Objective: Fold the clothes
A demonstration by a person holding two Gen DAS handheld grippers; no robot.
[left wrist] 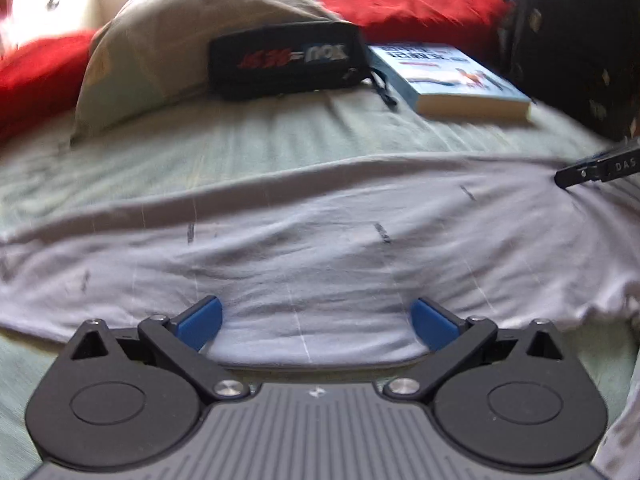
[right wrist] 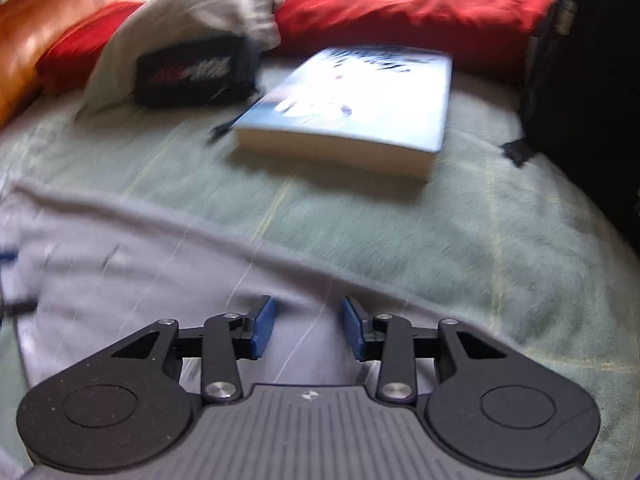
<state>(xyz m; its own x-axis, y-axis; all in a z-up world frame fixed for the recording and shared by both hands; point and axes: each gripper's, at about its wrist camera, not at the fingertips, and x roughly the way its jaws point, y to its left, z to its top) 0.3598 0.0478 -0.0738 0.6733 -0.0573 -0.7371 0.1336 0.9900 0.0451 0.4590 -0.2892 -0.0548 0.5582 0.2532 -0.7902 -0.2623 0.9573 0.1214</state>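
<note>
While the left gripper (left wrist: 316,322) gapes wide over the near hem of the grey shirt (left wrist: 320,240) spread on the green bedsheet (left wrist: 240,136), holding nothing, only its view shows the right gripper (right wrist: 307,326) from outside, half-open and empty, at the shirt's far edge.

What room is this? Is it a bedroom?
Probably a bedroom. A grey garment lies spread on a bed with a pale green sheet, a beige pillow and red cushions at its head, and a book nearby.
</note>
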